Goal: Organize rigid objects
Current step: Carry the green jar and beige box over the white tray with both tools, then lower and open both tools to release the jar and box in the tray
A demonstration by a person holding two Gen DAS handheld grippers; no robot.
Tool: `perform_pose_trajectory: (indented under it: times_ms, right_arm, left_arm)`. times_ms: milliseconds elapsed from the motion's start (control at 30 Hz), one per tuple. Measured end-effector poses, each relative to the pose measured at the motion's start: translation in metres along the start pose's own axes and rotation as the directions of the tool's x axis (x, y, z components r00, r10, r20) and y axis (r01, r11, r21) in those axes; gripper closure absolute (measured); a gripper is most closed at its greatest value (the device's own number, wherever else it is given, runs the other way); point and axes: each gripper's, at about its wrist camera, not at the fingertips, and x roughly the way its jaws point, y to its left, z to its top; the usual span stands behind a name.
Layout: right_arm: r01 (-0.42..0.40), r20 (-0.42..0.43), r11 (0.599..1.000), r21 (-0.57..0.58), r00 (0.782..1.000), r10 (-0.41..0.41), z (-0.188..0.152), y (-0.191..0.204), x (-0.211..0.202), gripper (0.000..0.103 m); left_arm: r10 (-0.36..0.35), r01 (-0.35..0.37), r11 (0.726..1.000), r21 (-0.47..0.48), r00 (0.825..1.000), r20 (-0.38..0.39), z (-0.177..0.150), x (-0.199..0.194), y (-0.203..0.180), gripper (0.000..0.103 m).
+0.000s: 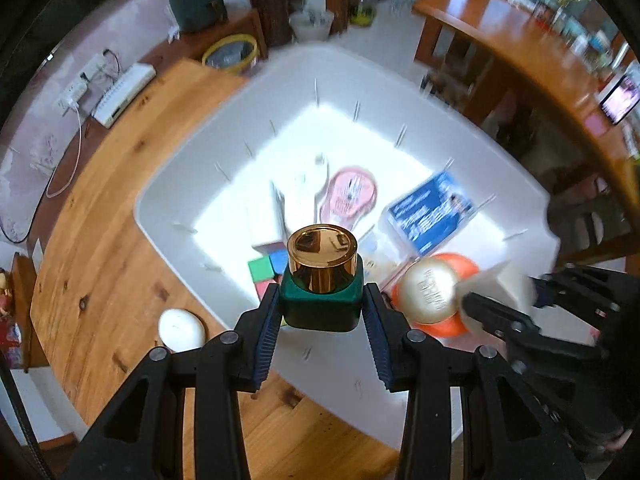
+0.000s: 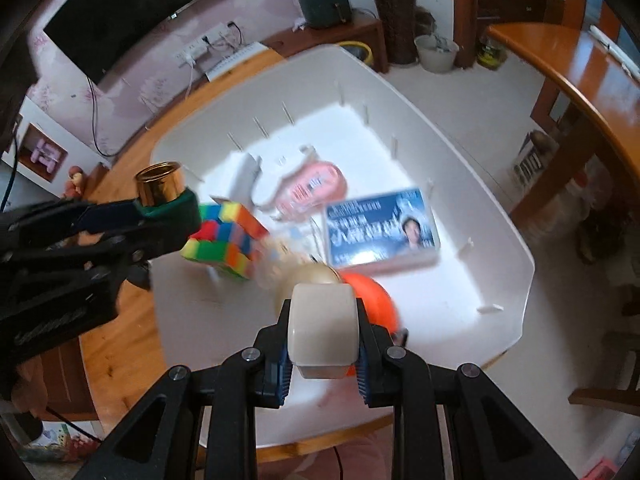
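A: How many things can you count in the white bin [image 1: 168,184]?

B: One colour-block puzzle cube [image 2: 224,240], one pink oval pack [image 2: 316,188], one blue flat box [image 2: 380,228], one orange ball [image 2: 372,296] and one pearly round thing [image 1: 428,292] resting against it. A white packet [image 1: 296,204] stands near the middle, at about twelve o'clock from the cube.

A: And outside the bin?

B: One white egg-shaped thing [image 1: 180,330] lies on the wooden bench [image 1: 100,216], at eight o'clock from the bin.

A: What are the two grippers doing?

B: The left gripper [image 1: 322,300] has its jaws clenched on one green square bottle [image 1: 320,304] with a gold cap [image 1: 322,258], cap upward, held above the bin's near edge. The right gripper [image 2: 322,340] has its jaws clenched on one cream-white rounded block [image 2: 322,320], held over the bin at three o'clock from the bottle, above the ball.

A: Any writing you can read?

B: The blue box has white lines of print and a small portrait photo, too blurred to read. The pearly thing bears dark lettering, also unreadable. The pink pack has small print I cannot make out.
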Motion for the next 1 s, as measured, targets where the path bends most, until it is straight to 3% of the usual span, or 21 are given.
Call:
perform_pose_trajectory:
  times_ms: [133,433,600,667,733,800,867,1000]
  right_arm:
    - [0.011,0.008,0.999,-0.043,1.000,-0.010,-0.006,0.002,0.003,0.077]
    - [0.001,0.016,0.992,-0.123,1.000,0.002,-0.009,0.016,0.008,0.077]
    - [-0.021,0.001,0.988,-0.152,1.000,0.021,-0.020,0.028,0.012,0.077]
    - [-0.039,-0.013,0.987,-0.158,0.999,0.037,-0.024,0.032,0.014,0.073]
    - [-0.042,-0.018,0.986,-0.162,0.999,0.039,-0.026,0.036,0.016,0.050]
    - [-0.035,-0.001,0.985,-0.167,0.999,0.035,-0.029,0.039,0.013,0.041]
    - [-0.034,0.016,0.985,-0.170,0.999,0.037,-0.030,0.041,0.010,0.039]
    - [-0.036,0.030,0.988,-0.153,0.999,0.041,-0.029,0.039,0.005,0.039]
  left_arm:
    - [0.030,-0.029,1.000,0.007,0.995,-0.095,0.003,0.027,-0.003,0.060]
    - [0.079,-0.072,0.995,0.069,0.991,-0.104,0.015,0.033,-0.014,0.060]
    - [0.061,-0.058,0.998,0.029,0.993,-0.103,0.017,0.034,-0.010,0.060]
    - [0.050,-0.048,0.999,0.016,0.994,-0.100,0.018,0.035,-0.008,0.060]
    - [0.044,-0.044,0.999,0.003,0.993,-0.108,0.018,0.034,-0.008,0.059]
    - [0.028,-0.029,1.000,-0.010,0.994,-0.110,0.016,0.031,-0.008,0.059]
    - [0.016,-0.017,1.000,-0.006,0.994,-0.106,0.016,0.028,-0.009,0.056]
    - [0.036,-0.035,0.999,0.004,0.994,-0.103,0.012,0.020,-0.010,0.038]
